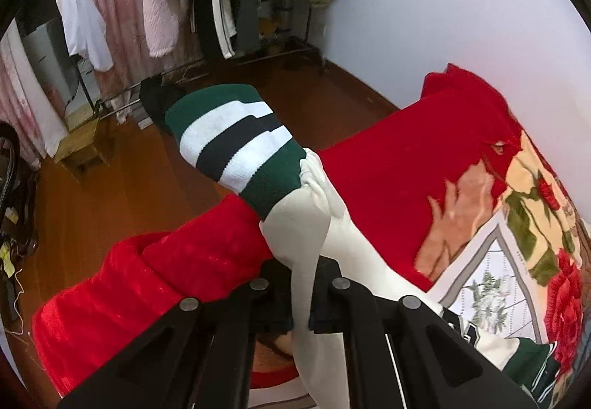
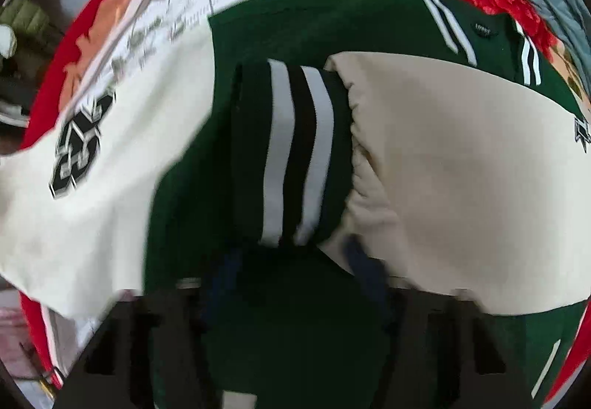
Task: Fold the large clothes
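Folding a green-and-cream varsity jacket (image 2: 295, 40) on a bed.

Your left hand-held gripper (image 1: 301, 302) pinches one cream sleeve (image 1: 306, 224), lifted; the other sleeve (image 2: 461, 169) already lies across the body. Right hand-held gripper (image 2: 295, 298): grip unclear through blur. Body folds remain. A red blanket (image 1: 388, 180) bunches nearby.

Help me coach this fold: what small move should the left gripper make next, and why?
Probably carry the cream sleeve across onto the green jacket body: the left gripper is shut on it, its striped cuff hangs beyond the bed edge.
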### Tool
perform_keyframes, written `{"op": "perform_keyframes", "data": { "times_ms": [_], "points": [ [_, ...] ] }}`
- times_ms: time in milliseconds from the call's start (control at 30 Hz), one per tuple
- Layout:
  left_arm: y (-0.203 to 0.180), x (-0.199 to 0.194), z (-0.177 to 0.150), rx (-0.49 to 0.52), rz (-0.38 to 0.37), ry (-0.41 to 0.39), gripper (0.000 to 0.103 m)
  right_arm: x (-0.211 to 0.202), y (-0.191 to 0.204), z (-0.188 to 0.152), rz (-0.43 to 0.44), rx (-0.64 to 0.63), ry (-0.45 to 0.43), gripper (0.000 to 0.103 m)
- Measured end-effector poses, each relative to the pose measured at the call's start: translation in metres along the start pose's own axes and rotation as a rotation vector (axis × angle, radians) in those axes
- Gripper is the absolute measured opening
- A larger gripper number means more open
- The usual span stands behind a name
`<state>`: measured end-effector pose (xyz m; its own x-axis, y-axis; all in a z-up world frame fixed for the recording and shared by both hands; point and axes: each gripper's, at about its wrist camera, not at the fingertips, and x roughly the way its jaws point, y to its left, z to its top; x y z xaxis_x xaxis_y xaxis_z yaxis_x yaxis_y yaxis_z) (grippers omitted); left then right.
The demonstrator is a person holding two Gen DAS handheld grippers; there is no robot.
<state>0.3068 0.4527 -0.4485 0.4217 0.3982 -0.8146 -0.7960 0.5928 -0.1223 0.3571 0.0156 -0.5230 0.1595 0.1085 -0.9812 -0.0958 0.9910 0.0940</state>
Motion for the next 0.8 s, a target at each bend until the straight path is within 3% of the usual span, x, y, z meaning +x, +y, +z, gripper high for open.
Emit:
{"op": "perform_keyframes", "data": {
  "times_ms": [33,67,167,233,333,400,500,533,567,633,667,733,800],
  "points": [
    [-0.001,-0.002,-0.001,0.006,-0.004,-0.003,0.002,-0.005,0.0,0.003,0.026,0.0,-0.004,0.038],
    [0.0,-0.002,0.0,0.014,-0.001,-0.006,0.002,-0.011,0.002,0.006,0.107,-0.007,0.015,0.007],
    [0.0,-0.002,-0.003,0.037,0.014,-0.006,0.002,-0.028,0.002,0.0,0.153,-0.028,0.086,0.008],
    [-0.002,-0.007,-0.005,0.045,0.014,-0.01,0.002,-0.042,-0.008,-0.007,0.16,-0.016,0.075,0.014],
    [-0.008,-0.018,-0.006,0.073,0.016,-0.037,0.002,-0.067,-0.014,-0.012,0.004,-0.074,-0.037,0.037],
    [-0.014,-0.025,-0.007,0.101,0.019,-0.056,0.002,-0.065,-0.003,-0.001,-0.083,-0.139,-0.081,0.069],
    [-0.024,-0.033,-0.009,0.145,0.02,-0.074,0.002,-0.022,0.022,0.024,-0.124,-0.223,-0.02,0.07],
    [-0.027,-0.035,-0.009,0.158,0.02,-0.079,0.002,-0.005,0.026,0.029,-0.121,-0.237,0.012,0.068],
    [-0.03,-0.037,-0.01,0.17,0.019,-0.082,0.002,0.005,0.026,0.032,-0.123,-0.242,0.016,0.054],
    [-0.035,-0.04,-0.011,0.189,0.013,-0.086,0.002,0.009,0.028,0.037,-0.132,-0.237,-0.009,0.04],
    [-0.037,-0.041,-0.012,0.197,0.008,-0.089,0.002,0.002,0.031,0.039,-0.093,-0.24,-0.021,0.014],
    [-0.041,-0.043,-0.013,0.214,0.004,-0.093,0.002,-0.021,0.04,0.041,-0.065,-0.247,-0.076,0.014],
    [-0.045,-0.044,-0.014,0.226,0.005,-0.091,0.002,-0.014,0.047,0.041,-0.056,-0.266,-0.042,0.014]
  ]
}}
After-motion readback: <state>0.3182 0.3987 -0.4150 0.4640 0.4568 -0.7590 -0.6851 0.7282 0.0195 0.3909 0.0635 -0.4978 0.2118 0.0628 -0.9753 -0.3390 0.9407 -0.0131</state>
